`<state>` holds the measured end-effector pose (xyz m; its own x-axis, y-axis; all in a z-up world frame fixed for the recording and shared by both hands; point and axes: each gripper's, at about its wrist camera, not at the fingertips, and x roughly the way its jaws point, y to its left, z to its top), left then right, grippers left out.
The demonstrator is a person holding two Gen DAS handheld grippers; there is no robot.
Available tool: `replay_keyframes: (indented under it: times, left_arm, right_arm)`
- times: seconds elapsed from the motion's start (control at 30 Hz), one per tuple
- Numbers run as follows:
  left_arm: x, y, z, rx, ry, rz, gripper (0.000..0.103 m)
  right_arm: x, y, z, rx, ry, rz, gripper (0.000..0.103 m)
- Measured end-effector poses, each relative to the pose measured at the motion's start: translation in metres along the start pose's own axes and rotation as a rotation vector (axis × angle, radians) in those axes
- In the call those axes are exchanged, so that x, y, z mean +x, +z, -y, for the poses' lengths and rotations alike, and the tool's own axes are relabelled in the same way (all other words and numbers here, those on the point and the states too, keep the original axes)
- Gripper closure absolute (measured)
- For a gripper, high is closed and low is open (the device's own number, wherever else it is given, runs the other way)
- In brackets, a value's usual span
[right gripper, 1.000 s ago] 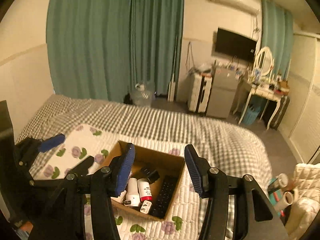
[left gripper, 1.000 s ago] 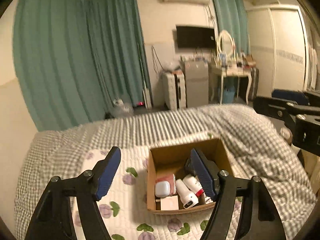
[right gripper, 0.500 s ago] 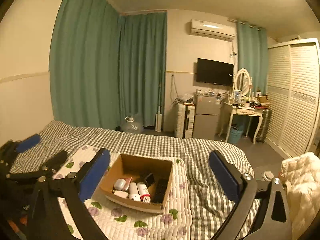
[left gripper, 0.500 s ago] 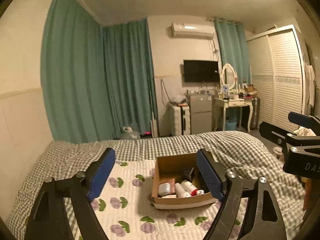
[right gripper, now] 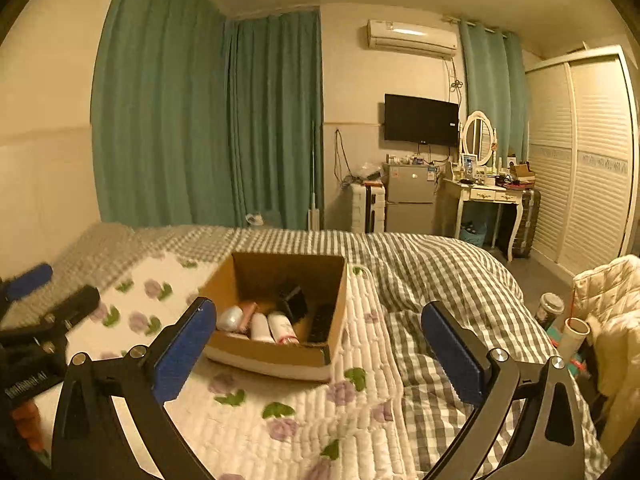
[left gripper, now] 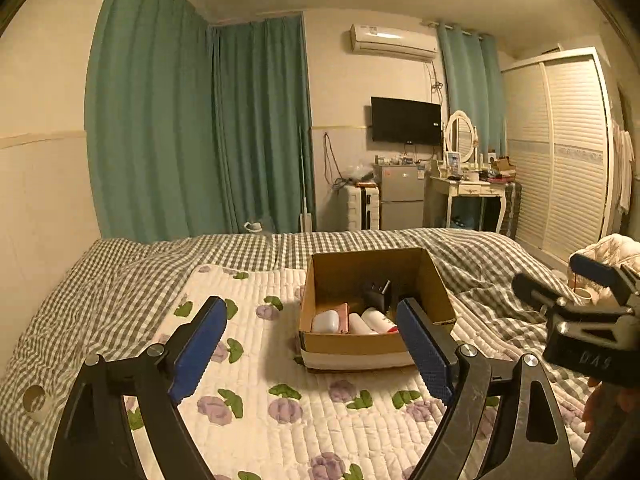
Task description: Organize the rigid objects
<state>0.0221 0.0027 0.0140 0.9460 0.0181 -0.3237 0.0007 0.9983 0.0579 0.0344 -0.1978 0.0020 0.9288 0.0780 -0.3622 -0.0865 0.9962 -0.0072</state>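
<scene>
An open cardboard box [left gripper: 436, 280] stands on a white floral quilt [left gripper: 248, 360] on the bed; it also shows in the right wrist view [right gripper: 336, 304]. Inside lie a white rounded case [left gripper: 325, 321], white bottles with red bands [left gripper: 376, 319], a black adapter [left gripper: 378, 292] and a black remote [right gripper: 322, 322]. My left gripper [left gripper: 316, 344] is open and empty, held back from the box's near side. My right gripper [right gripper: 320, 354] is open wide and empty, in front of the box. Each gripper shows in the other's view, the right one [left gripper: 592, 312] and the left one [right gripper: 44, 320].
A grey checked duvet [right gripper: 440, 280] covers the rest of the bed. A wall runs along the left. Beyond the bed stand green curtains [left gripper: 200, 140], a small fridge [left gripper: 400, 196], a dressing table [left gripper: 472, 192] and a wardrobe [left gripper: 568, 152]. Clutter lies on the floor at right [right gripper: 560, 320].
Both grippers have pulled back and up from the box, which now looks smaller and farther. The right gripper's jaws have opened wider. The box contents have not moved.
</scene>
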Motion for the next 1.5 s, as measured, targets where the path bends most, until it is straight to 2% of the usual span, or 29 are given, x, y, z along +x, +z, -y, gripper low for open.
replay_keyframes:
  times: [0.17,0.53,1.33,1.5]
  left_arm:
    - [0.003,-0.006,0.001,0.004,0.02,-0.01,0.014]
    - [0.001,-0.007,-0.004,-0.006,-0.01,-0.034,0.014]
    - [0.005,-0.011,-0.004,-0.01,-0.019,-0.064,0.014]
    - [0.004,-0.01,-0.004,-0.011,-0.018,-0.068,0.014]
  right_arm:
    - [0.005,-0.007,-0.002,-0.008,0.006,-0.007,0.0]
    - [0.006,-0.008,-0.002,0.02,0.038,-0.04,0.0]
    - [0.004,-0.007,-0.006,0.019,0.007,-0.032,0.0]
    - [0.008,-0.007,-0.006,0.016,-0.002,-0.056,0.0]
